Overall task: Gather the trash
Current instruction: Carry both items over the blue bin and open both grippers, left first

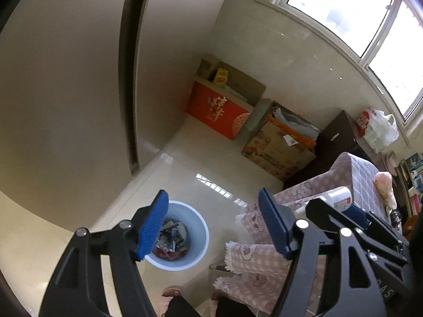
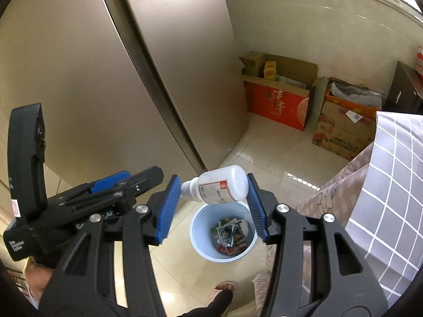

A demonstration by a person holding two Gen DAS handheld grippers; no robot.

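Red gift box (image 2: 277,105), open cardboard boxes (image 2: 343,132), checked tablecloth (image 2: 396,185), window (image 1: 357,13)

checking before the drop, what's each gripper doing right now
left gripper: open, nothing between its pads.
right gripper: shut on the white bottle, above the blue bin.

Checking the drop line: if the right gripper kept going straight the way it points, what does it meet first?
Probably the blue bin on the floor. The right gripper, shut on the white bottle, points down at the bin's open top; nothing shows between them, though depth is unclear.
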